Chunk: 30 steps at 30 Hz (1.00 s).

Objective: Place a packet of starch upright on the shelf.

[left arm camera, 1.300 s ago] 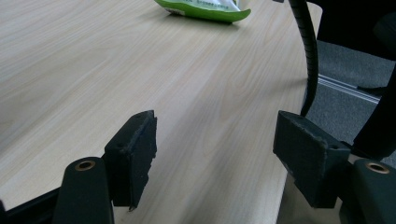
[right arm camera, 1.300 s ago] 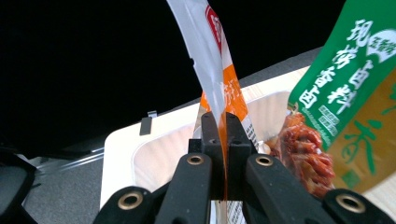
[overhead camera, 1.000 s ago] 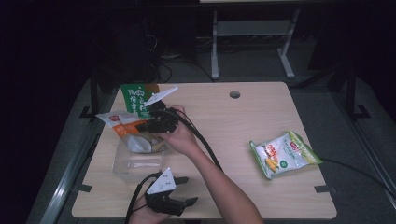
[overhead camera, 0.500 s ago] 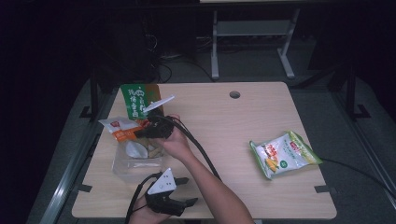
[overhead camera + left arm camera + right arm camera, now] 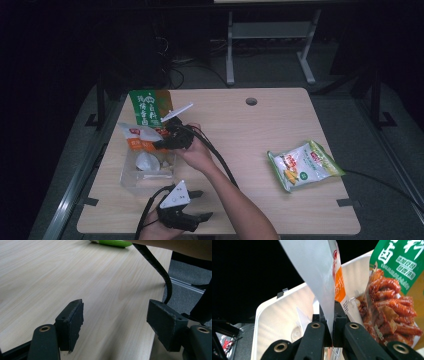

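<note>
My right gripper (image 5: 167, 142) is shut on the edge of a white and orange snack packet (image 5: 136, 136), held over the far end of a clear plastic box (image 5: 131, 177) at the table's left. In the right gripper view the packet (image 5: 322, 272) rises from between the closed jaws of that gripper (image 5: 329, 315), with the box (image 5: 274, 320) behind it. A green packet picturing red-brown food (image 5: 150, 106) (image 5: 392, 287) leans just past the box. My left gripper (image 5: 202, 205) (image 5: 115, 322) sits open and holds nothing, low over the table's near edge.
A yellow-green corn snack packet (image 5: 304, 165) lies at the table's right. A white lump (image 5: 146, 161) sits inside the box. The right gripper's black cable (image 5: 220, 162) (image 5: 160, 270) runs along the forearm. A round hole (image 5: 251, 101) marks the table's far side.
The right gripper has shifted slightly nearer and lower over the box with the white and orange packet. The left gripper has stayed put.
</note>
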Available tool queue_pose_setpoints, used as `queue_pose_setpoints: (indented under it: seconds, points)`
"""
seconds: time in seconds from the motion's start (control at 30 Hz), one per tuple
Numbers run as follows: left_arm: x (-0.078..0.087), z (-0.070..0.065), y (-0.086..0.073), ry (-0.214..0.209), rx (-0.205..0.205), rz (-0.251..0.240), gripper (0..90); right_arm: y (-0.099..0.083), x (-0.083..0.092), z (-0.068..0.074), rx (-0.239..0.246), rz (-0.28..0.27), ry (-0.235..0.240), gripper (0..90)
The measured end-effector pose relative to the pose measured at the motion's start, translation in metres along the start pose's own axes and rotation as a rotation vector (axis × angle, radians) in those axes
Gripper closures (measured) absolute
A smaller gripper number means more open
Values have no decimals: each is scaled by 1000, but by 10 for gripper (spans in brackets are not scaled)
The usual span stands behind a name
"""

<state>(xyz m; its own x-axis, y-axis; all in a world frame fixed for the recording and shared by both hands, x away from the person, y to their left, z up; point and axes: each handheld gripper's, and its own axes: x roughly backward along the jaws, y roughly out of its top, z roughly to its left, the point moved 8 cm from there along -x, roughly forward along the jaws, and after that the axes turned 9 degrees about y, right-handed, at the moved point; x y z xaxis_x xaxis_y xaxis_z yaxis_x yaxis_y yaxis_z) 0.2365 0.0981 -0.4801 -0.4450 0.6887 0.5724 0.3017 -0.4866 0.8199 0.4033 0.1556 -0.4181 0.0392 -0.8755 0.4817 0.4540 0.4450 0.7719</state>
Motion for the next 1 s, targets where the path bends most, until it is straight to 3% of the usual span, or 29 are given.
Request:
queue_pose_setpoints:
  seconds: [0.1, 0.43, 0.8, 1.0]
  points:
    - [0, 0, 0, 2, 2, 1, 292, -1, 1, -1, -2, 3, -3, 888]
    - [1, 5, 2, 12, 14, -10, 283, 0, 21, 5, 8, -14, -6, 759]
    - [-1, 10, 2, 23, 26, -9, 271, -14, 61, 8, 6, -29, -24, 678]
    - [-2, 12, 1, 28, 8, 1, 260, -25, 78, 6, -1, -34, -33, 665]
